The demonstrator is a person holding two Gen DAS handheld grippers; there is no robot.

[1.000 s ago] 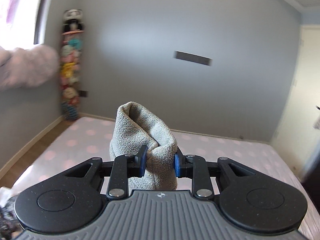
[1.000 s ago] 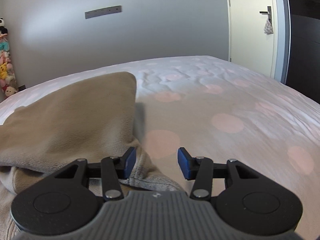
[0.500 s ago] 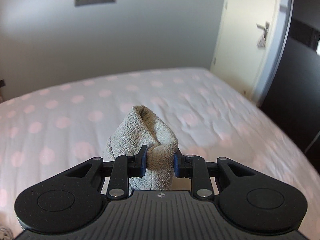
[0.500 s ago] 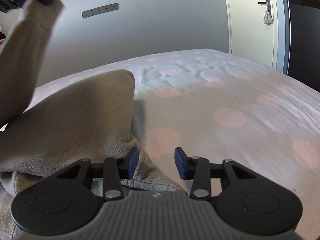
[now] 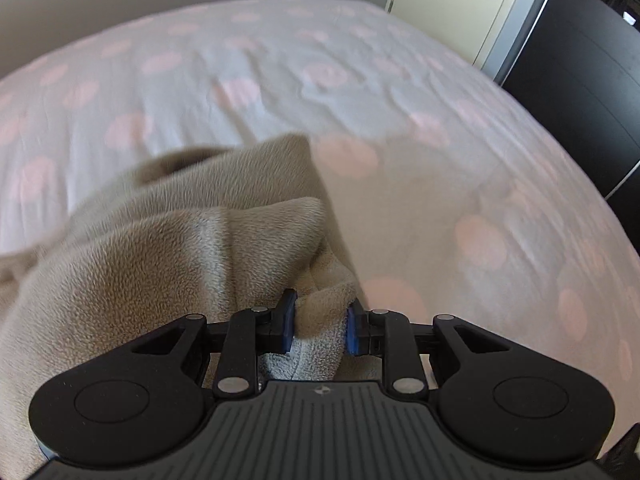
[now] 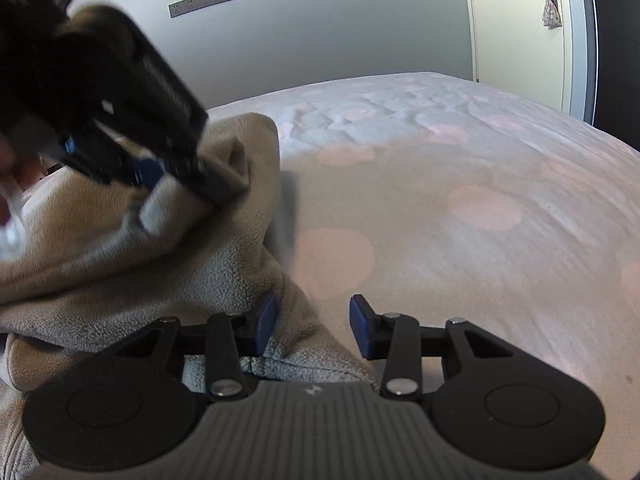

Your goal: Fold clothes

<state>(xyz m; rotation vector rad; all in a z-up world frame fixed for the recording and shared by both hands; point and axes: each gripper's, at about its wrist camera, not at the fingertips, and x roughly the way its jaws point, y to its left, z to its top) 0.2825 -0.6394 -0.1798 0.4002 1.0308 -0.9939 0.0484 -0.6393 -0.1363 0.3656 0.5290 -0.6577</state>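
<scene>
Pink spots cover the white bed [image 5: 460, 128] that fills both views, with a grey wall and a pale door [image 6: 520, 20] behind it; on the bed lies a soft beige fleece [image 5: 168, 248], the piece of clothing to fold.

A moment ago the left gripper [image 5: 319, 326] held a bunched bit of the fleece high up in front of the wall; now it has swung down low over the bed, and that bit sits right on top of the rest of the fleece; I think this is a fold being laid over, one part of the cloth brought onto another, so the next thing is likely to let go and smooth it.

The left jaws are closed tight on the fleece, with the cloth pinched between the two blue pads.

The right gripper [image 6: 313, 326] has hardly moved; its jaws have just closed in a little but stand apart; the near edge of the fleece [image 6: 224, 288] lies under them and touches the left pad only; the right pad sits over bare bed; nothing is pinched there.

In the right view the left gripper [image 6: 132, 168] shows blurred, up on the left, over the fleece.
</scene>
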